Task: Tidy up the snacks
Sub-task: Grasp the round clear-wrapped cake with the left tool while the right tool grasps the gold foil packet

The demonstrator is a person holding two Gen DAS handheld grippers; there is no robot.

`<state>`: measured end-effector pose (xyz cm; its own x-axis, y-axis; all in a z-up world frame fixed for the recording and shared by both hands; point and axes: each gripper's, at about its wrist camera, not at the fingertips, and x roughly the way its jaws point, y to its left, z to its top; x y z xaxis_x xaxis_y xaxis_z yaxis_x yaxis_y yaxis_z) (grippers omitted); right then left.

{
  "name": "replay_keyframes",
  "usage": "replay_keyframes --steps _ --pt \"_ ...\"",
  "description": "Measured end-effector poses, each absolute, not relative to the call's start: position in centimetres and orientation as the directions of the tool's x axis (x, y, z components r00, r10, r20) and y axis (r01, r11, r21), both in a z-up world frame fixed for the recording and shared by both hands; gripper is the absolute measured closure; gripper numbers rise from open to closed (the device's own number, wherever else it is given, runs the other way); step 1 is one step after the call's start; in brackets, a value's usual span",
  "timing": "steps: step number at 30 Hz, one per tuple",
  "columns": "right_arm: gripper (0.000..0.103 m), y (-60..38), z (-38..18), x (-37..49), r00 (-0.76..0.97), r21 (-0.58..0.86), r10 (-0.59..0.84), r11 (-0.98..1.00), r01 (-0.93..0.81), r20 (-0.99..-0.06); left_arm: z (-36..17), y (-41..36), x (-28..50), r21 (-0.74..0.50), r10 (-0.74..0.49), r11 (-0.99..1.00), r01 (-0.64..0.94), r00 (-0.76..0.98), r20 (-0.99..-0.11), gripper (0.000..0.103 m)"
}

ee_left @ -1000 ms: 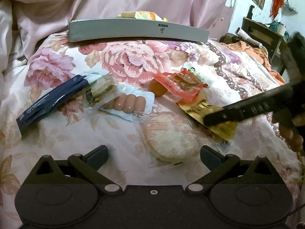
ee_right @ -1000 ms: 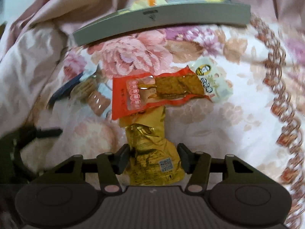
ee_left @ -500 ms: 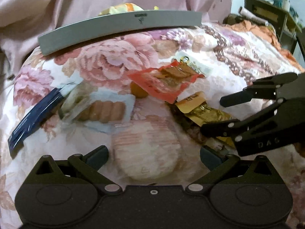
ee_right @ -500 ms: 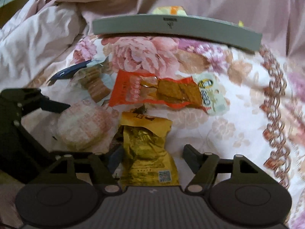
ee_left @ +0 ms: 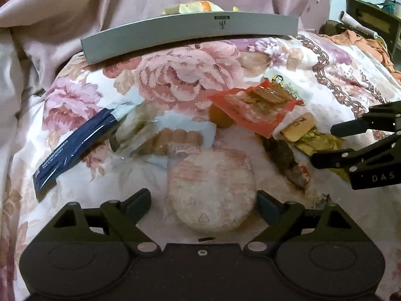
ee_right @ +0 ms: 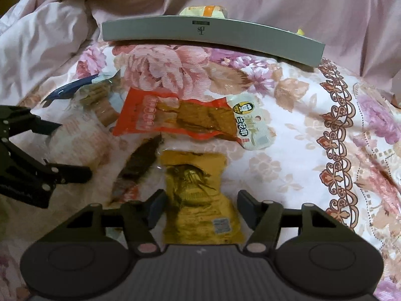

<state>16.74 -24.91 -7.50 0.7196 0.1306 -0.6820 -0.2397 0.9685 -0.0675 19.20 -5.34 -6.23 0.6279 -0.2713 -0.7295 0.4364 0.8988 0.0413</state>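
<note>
Floral bedspread [ee_right: 288,130] carries my stock of loose snacks. Grey tray [ee_left: 190,33] at 12 o'clock, a yellow pack [ee_left: 193,7] behind its wall. Left gripper [ee_left: 203,202]: jaws apart, either side of the round rice cracker [ee_left: 210,190], not pressing it. Right gripper [ee_right: 199,207]: jaws apart, flanking the gold pouch [ee_right: 200,200], no contact I can confirm. Red pouch [ee_right: 173,118] at 12 o'clock of the gold one, lying over a white packet [ee_right: 253,128]. Dark brown pack [ee_right: 140,165] at 10 o'clock of the gold pouch. Navy bar [ee_left: 75,148], biscuit pack [ee_left: 135,128] and sausage pack [ee_left: 175,140] at 10 to 11 o'clock of the cracker.
</note>
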Motion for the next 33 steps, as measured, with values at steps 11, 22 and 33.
replay_keyframes --steps 11,22,33 --pt "0.027 -24.8 -8.2 16.8 0.730 -0.029 0.149 0.974 -0.225 -0.667 -6.7 -6.1 19.2 0.076 -0.266 0.892 0.446 0.652 -0.710 0.007" --pt "0.047 -23.8 -8.1 15.8 0.761 -0.064 0.127 0.974 -0.215 -0.636 -6.4 -7.3 18.0 0.098 -0.235 0.905 0.413 0.680 -0.694 0.028" --pt "0.052 -21.8 -7.7 13.6 0.829 -0.324 0.018 0.916 -0.238 -0.560 -4.7 -8.1 15.4 0.125 -0.194 0.931 0.343 0.755 -0.626 0.029"
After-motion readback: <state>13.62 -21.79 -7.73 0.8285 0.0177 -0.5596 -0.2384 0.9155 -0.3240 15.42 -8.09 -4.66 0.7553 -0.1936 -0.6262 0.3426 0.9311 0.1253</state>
